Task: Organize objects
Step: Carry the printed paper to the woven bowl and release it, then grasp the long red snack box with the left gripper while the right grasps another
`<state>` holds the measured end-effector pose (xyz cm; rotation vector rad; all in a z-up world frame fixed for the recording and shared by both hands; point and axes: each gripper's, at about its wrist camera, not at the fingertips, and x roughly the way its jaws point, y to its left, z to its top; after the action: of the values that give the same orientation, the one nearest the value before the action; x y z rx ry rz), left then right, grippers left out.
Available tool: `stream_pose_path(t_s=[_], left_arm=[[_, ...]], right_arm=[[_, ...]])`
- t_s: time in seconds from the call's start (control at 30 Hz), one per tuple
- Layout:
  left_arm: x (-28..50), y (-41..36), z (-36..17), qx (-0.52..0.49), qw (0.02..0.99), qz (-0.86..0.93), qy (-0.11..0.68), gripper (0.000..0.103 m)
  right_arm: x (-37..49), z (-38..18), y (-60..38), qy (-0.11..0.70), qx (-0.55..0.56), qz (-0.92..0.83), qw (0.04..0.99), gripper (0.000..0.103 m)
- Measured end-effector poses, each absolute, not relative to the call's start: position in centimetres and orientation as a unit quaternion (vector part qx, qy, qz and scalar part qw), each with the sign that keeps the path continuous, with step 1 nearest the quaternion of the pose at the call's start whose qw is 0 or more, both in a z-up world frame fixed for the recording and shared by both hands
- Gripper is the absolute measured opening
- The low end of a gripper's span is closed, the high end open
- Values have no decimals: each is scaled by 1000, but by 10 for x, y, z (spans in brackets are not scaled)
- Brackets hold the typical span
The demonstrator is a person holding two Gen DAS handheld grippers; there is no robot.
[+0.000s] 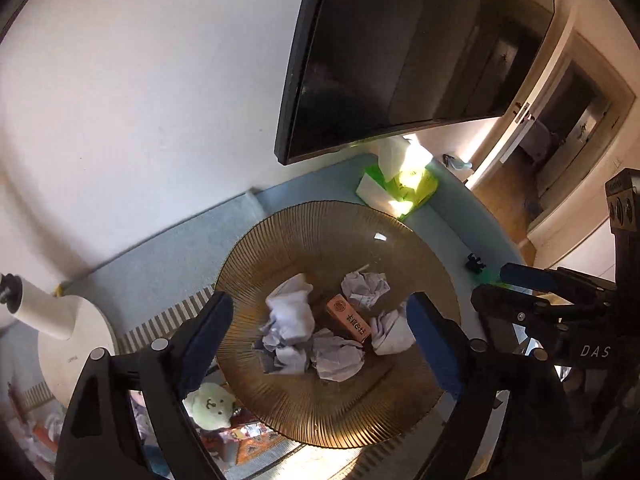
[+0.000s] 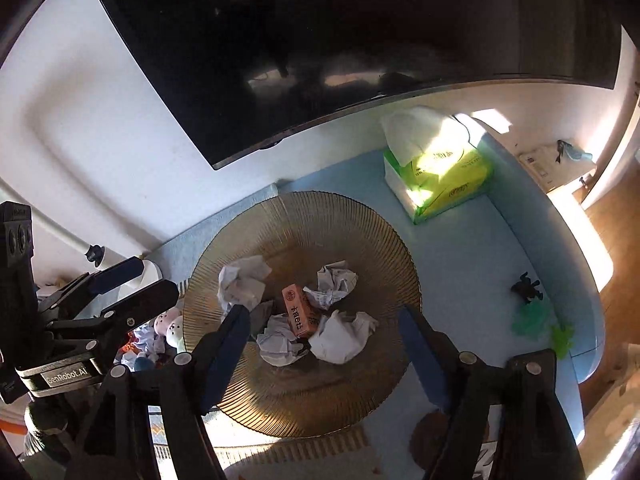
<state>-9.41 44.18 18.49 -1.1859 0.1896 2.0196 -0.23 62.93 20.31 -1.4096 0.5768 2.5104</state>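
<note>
Presently, both grippers, left (image 1: 320, 332) and right (image 2: 324, 344), hover with jaws spread wide and empty above the ribbed amber plate (image 2: 360, 232) on the blue surface (image 2: 460, 248). In the plate lie crumpled papers (image 2: 340, 338) and a small orange box (image 2: 298, 310).

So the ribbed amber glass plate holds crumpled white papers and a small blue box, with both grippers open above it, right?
Not quite. The small box among the crumpled white papers on the ribbed amber glass plate is orange, not blue; both wrist views show it. The rest holds: the left gripper and the right gripper are both open above the plate.
</note>
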Motion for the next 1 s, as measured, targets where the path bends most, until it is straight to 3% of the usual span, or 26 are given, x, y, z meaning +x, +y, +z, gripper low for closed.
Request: stream_pose_path(t_s=[0.5,1.0], left_arm=[[-35,301,170,-502,269,822,2,88],[1,78,172,-476,59,870,-115,88]], right_arm=[[20,224,583,188,-459,867,43,79],[-6,201,420,135,-514,840,-106,80]])
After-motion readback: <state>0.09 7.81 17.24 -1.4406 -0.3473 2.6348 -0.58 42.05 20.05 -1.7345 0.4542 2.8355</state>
